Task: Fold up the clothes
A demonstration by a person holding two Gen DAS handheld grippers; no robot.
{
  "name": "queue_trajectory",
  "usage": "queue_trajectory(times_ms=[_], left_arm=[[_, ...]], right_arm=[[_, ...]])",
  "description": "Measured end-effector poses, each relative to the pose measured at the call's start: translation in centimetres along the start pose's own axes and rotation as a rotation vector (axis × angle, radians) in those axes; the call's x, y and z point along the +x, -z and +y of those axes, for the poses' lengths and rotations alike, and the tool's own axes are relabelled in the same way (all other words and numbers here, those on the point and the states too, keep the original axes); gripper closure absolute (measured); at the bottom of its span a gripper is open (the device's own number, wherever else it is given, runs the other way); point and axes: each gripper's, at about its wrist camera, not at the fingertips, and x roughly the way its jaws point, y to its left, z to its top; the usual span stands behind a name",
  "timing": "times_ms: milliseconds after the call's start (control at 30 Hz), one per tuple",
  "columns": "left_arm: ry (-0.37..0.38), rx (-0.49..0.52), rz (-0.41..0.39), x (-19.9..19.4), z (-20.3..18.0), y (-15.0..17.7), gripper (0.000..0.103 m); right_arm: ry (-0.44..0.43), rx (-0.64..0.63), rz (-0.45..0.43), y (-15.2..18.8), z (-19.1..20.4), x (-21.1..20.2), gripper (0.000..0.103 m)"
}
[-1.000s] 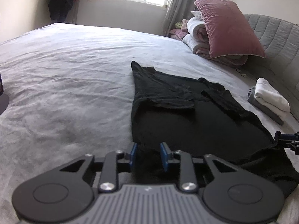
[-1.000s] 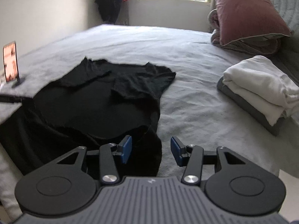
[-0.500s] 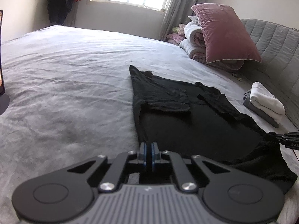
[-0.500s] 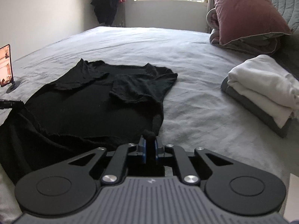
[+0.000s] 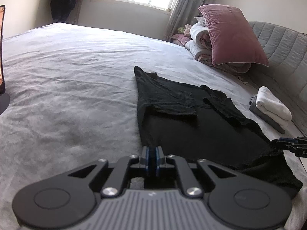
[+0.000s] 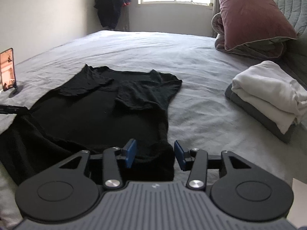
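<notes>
Fingers on your right gripper [image 6: 155, 155] had sprung wide, letting the hem corner go. Your left gripper [image 5: 153, 154] stayed pinched on the black shirt [image 5: 184, 122], flat on the bed [image 5: 67, 88], sleeves tucked in. You needed that corner again to fold.

The black T-shirt [image 6: 99, 115] is matt, slightly fuzzy knit cloth, lying on the bed sheet [image 5: 76, 76], a pale grey woven cloth with fine creases. Beside the T-shirt, the folded white garment [image 6: 268, 88] looks soft and thick. The pillow [image 5: 232, 36] beyond it has a velvety pink sheen. The right gripper [image 6: 155, 154] shows matt black plastic, 2 smooth blue pads and shiny metal screws.
</notes>
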Motion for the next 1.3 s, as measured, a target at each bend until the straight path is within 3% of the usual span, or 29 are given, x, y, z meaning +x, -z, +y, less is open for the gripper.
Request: queue_trajectory(times_ms=[167, 367, 567, 900, 1033, 1300], left_arm=[[-0.001, -0.006, 0.011, 0.1, 0.1, 0.0, 0.095], [-0.012, 0.004, 0.021, 0.2, 0.0, 0.2, 0.092], [-0.016, 0.026, 0.027, 0.2, 0.0, 0.3, 0.092], [-0.017, 0.081, 0.025, -0.1, -0.3, 0.5, 0.092], [-0.027, 0.093, 0.005, -0.5, -0.5, 0.7, 0.094], [-0.046, 0.118, -0.035, -1.3, -0.9, 0.9, 0.099]], right_arm=[[-0.105, -0.020, -0.010, -0.5, 1.3, -0.3, 0.055], [-0.211, -0.138, 0.027, -0.8, 4.4, 0.8, 0.055], [-0.120, -0.291, 0.094, -0.3, 7.0, 3.1, 0.055], [-0.152, -0.270, 0.169, -0.7, 6.1, 4.4, 0.056], [-0.172, -0.273, 0.180, -0.6, 6.3, 4.3, 0.077], [-0.154, -0.286, 0.155, -0.3, 6.9, 3.6, 0.097]])
